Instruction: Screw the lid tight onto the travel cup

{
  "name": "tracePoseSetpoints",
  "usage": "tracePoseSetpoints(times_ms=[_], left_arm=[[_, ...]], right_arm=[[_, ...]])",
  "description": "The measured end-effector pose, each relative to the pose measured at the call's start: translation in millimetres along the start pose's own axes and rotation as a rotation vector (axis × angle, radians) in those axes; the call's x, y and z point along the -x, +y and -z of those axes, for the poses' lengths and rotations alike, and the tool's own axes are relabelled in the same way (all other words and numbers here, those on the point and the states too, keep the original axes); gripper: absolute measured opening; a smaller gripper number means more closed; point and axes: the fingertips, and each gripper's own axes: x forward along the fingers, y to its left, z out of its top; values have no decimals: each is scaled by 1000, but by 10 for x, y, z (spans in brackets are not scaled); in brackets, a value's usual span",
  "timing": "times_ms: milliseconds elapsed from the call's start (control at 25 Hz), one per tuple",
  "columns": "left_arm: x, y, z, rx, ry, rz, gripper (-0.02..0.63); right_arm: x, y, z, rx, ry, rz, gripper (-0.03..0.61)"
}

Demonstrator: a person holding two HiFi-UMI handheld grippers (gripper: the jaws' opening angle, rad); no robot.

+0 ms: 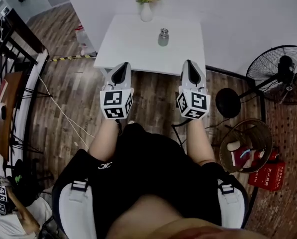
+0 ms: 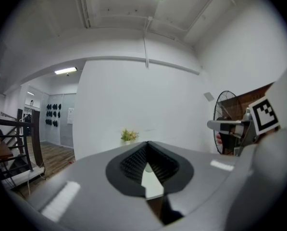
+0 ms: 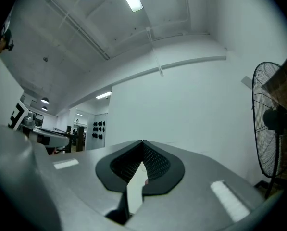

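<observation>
The steel travel cup [image 1: 163, 37] with a dark lid stands upright on the white table [image 1: 133, 49] ahead of me, right of its middle. My left gripper [image 1: 121, 66] and right gripper [image 1: 189, 63] are held side by side over the wooden floor, just short of the table's near edge, pointing at it. Both are shut with nothing between the jaws. In the left gripper view the left gripper [image 2: 147, 143] shows its jaws meeting at the tip. The right gripper [image 3: 142, 142] looks the same in its own view. The cup is apart from both.
A white vase of yellow flowers [image 1: 146, 11] stands at the table's far edge, against a white wall. A standing fan [image 1: 282, 73], a black round base [image 1: 228, 102], a wicker basket [image 1: 245, 146] and a red box [image 1: 267, 176] are to the right. Cables and a railing [image 1: 9, 49] lie left.
</observation>
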Motion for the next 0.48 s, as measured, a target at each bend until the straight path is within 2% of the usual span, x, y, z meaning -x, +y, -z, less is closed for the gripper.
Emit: tracePoseSetpoints(times_ms=[480], left_arm=[[-530, 131, 84, 37, -2, -6, 53]], right_arm=[[-553, -111, 209, 4, 15, -14, 0]])
